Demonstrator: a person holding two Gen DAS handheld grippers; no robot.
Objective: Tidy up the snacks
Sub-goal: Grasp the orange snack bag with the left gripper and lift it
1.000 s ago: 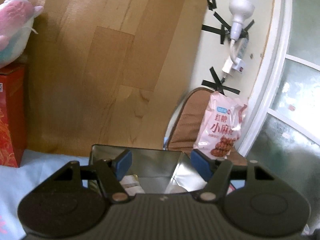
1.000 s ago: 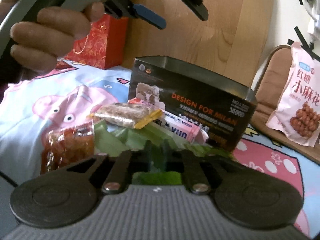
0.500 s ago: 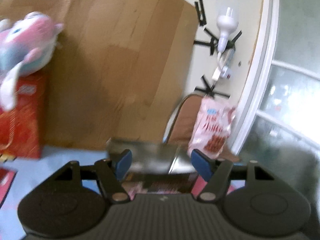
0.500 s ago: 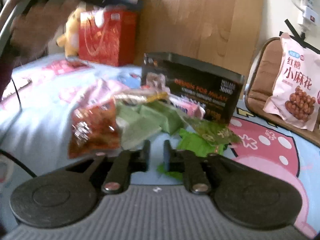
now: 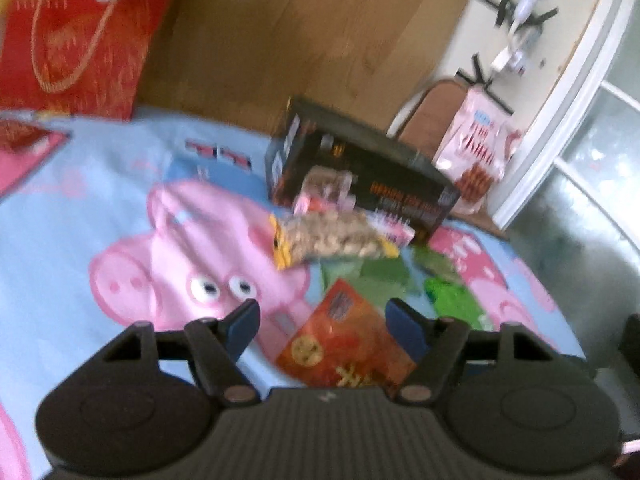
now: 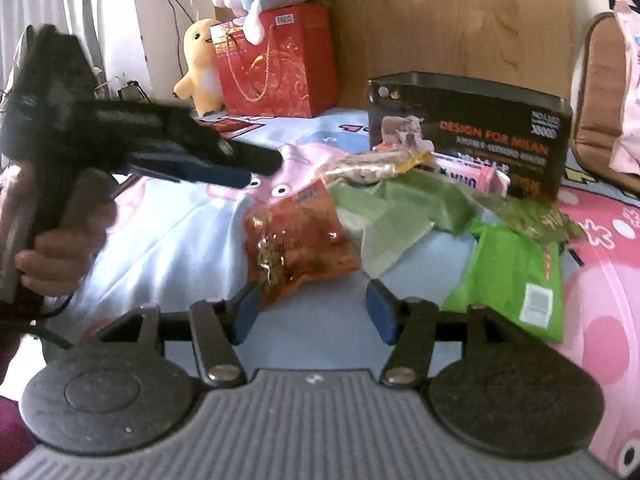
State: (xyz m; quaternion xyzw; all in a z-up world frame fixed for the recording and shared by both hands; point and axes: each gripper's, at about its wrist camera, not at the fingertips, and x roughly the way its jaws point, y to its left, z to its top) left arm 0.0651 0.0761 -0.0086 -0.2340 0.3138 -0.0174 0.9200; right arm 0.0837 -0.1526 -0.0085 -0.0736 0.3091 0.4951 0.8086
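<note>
Underneath, a cartoon-pig sheet point(image 5: 80, 208) meets wooden boards point(image 5: 304, 28).

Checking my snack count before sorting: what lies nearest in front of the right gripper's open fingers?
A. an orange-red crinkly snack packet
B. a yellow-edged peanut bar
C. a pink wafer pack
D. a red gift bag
A: the orange-red crinkly snack packet lies just ahead of the open right gripper, closer than the other snacks.
</note>
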